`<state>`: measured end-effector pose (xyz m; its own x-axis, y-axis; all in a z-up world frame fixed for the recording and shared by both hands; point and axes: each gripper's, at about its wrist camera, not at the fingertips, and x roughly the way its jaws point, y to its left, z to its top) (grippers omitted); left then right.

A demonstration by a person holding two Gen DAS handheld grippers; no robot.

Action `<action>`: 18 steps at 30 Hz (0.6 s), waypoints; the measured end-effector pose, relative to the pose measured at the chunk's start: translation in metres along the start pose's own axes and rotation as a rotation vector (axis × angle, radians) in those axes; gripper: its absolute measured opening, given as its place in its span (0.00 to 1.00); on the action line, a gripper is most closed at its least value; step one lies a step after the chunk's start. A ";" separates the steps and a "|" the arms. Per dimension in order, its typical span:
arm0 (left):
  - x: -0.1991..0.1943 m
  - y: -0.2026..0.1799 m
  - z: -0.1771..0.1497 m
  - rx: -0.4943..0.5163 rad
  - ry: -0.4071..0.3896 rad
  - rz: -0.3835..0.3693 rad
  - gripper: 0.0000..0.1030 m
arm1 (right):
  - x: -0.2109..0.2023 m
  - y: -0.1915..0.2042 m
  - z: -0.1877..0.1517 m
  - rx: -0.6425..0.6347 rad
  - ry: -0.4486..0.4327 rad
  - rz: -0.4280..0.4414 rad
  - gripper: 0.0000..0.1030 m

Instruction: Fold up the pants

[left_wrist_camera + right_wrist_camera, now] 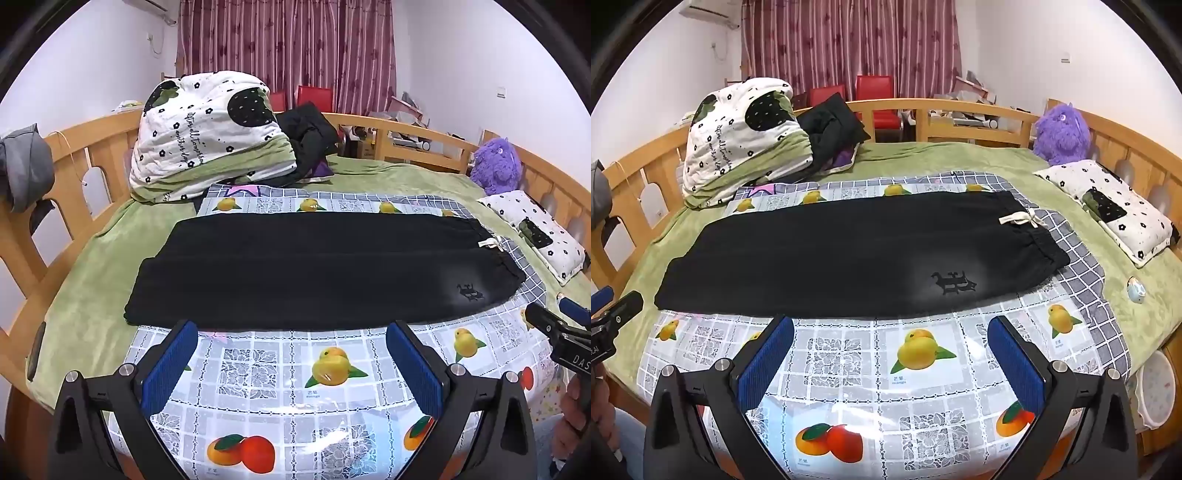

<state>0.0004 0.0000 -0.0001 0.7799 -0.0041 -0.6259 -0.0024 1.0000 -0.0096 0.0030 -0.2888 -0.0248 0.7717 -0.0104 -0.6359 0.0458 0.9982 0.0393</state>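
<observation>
Black pants [314,269] lie flat and lengthwise on a fruit-print plastic cloth [295,369] on the bed, one leg over the other, waistband with a white drawstring [1021,218] to the right, leg ends to the left. They also show in the right wrist view [849,254]. My left gripper [291,332] is open and empty just in front of the pants' near edge. My right gripper [890,325] is open and empty, also just short of the near edge, further right by the embroidered logo [955,282].
A folded quilt [207,136] and dark clothes [310,144] sit at the back left. A purple plush toy [1062,133] and a pillow [1108,206] are at the right. A wooden bed rail [406,129] surrounds the bed. A small round object [1136,290] lies on the green blanket.
</observation>
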 end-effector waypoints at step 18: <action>0.000 -0.005 0.001 0.003 -0.003 -0.011 1.00 | 0.003 -0.002 -0.001 0.020 0.042 -0.002 1.00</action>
<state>0.0008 -0.0054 0.0006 0.7816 -0.0152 -0.6236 0.0078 0.9999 -0.0145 0.0045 -0.2903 -0.0272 0.7445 -0.0091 -0.6676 0.0601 0.9968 0.0535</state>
